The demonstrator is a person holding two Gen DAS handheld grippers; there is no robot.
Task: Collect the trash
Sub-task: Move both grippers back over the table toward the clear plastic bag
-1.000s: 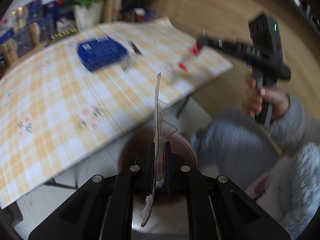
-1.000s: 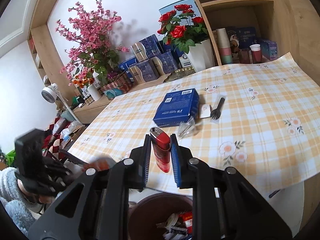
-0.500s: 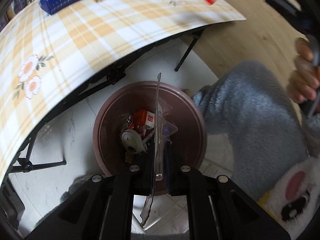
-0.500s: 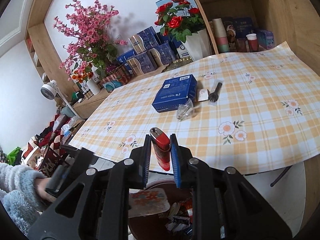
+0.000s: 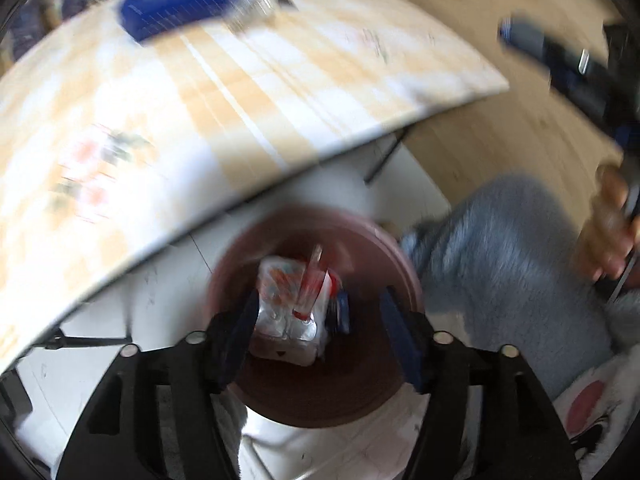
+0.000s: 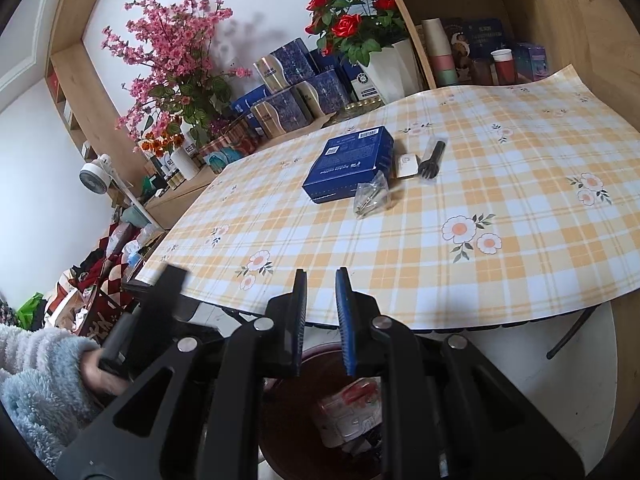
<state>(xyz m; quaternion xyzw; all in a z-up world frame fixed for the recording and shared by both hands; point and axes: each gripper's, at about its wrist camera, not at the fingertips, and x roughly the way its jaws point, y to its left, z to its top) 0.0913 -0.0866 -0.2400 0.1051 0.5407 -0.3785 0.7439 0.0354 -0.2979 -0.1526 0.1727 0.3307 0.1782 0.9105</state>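
My left gripper hangs over the brown trash bin, and its jaws are opening with nothing between them. A clear plastic package lies in the bin below, with a blurred red lighter on it. My right gripper is above the bin at the table edge. Its jaws are closing, a narrow gap remains and nothing is in it. On the checked tablecloth lie a blue box, a small clear bag, a white packet and a black fork.
A person's hand in a fluffy blue sleeve holds the left tool beside the bin. Flower pots and blue tins line the table's far side. A wooden shelf with cups stands at the back right. A folding table leg is right of the bin.
The left gripper sank toward the bin and its jaws opened, dropping the clear package in. The red lighter has left the right gripper and now shows in the bin.
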